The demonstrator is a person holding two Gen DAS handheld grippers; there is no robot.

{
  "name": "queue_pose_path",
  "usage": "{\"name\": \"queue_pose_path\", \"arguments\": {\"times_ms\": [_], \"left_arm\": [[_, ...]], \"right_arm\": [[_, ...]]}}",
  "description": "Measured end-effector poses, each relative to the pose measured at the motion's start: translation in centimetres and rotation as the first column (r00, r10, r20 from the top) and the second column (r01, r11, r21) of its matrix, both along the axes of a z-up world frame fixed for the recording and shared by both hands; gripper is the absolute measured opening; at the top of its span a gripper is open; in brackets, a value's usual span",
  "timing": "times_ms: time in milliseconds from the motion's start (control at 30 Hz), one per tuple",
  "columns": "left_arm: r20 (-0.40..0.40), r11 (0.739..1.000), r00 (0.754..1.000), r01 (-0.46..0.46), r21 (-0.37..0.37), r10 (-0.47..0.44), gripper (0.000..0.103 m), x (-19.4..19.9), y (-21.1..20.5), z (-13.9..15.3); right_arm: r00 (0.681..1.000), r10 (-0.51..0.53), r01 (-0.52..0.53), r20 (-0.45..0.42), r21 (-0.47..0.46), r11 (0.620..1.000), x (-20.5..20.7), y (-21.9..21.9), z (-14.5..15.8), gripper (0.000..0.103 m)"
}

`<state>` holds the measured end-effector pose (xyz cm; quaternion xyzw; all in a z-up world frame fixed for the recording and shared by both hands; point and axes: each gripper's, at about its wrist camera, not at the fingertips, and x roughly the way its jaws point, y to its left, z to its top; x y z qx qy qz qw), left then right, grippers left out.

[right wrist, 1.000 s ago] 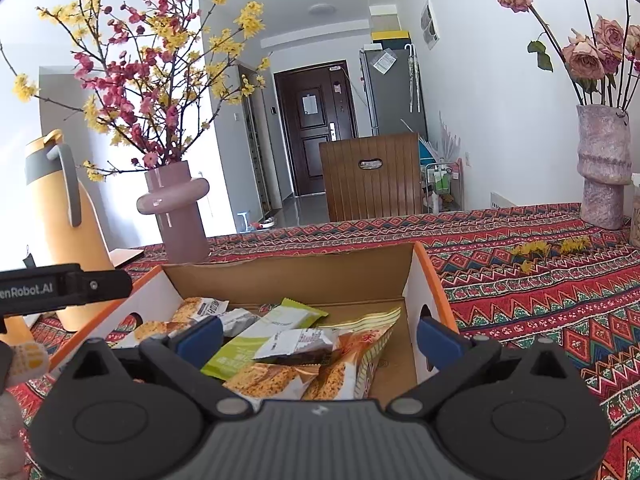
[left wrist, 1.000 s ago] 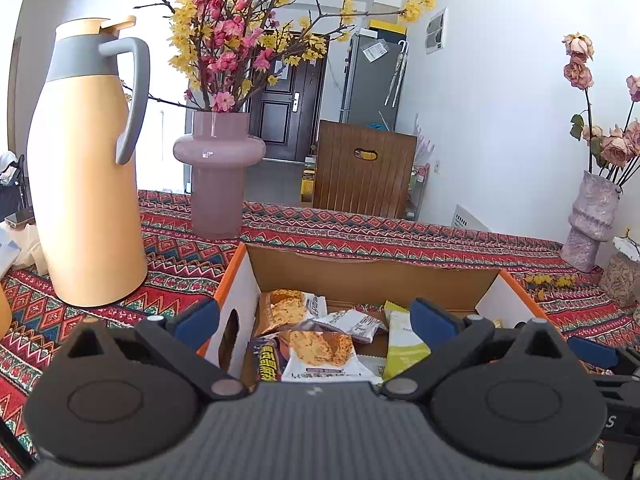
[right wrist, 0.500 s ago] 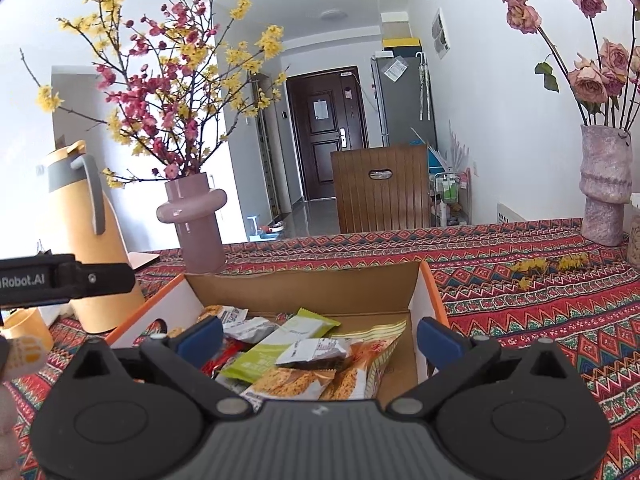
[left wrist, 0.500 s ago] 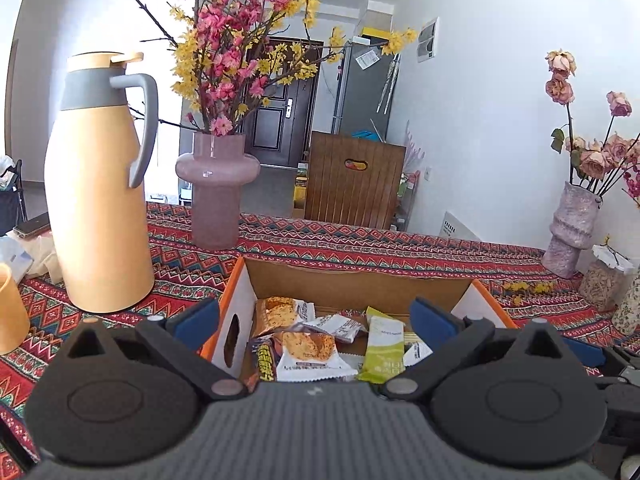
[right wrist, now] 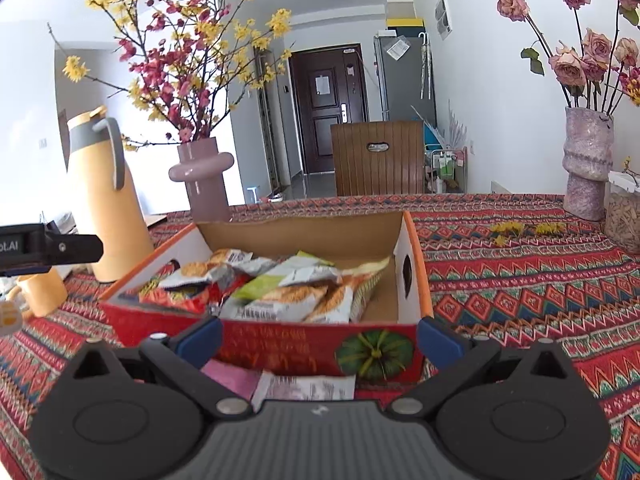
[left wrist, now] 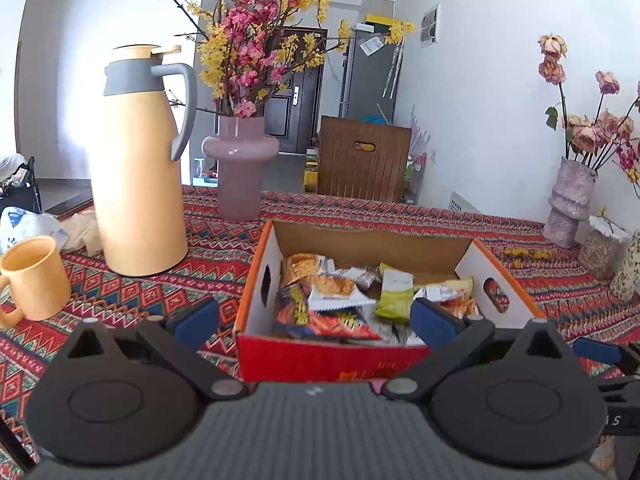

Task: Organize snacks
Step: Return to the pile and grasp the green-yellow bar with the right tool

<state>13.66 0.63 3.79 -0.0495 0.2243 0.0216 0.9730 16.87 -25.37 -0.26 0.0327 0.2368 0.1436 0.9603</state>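
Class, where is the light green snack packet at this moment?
The light green snack packet lies inside the cardboard box, mid-box among other wrappers; in the right wrist view it sits centre, left of the orange biscuit packets.

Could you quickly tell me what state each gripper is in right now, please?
Left gripper: open, holding nothing, in front of the snack box.
Right gripper: open, holding nothing, at the box's near wall.

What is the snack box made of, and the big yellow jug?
The snack box looks like cardboard: brown matte inside walls, printed red front, cut handle holes. The yellow jug seems smooth, matte plastic or coated metal with a grey handle; which one is unclear.
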Motion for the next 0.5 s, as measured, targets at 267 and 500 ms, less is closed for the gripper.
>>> {"name": "queue_pose_path", "arguments": {"times_ms": [267,500], "left_arm": [[-0.058,1.0,0.998,-0.023,0.012,0.023,0.103,-2.7,0.8,-2.1],[-0.1,0.999,0.994,-0.042,0.032,0.045,0.103,-4.2,1.2,-3.1]], "right_arm": [[0.998,0.01,-0.011,-0.055,-0.013,1.0,-2.7,-1.3,-2.2,0.103],[0.996,0.039,-0.041,-0.075,-0.032,0.999,-4.7,-1.8,-3.4,0.103]]}}
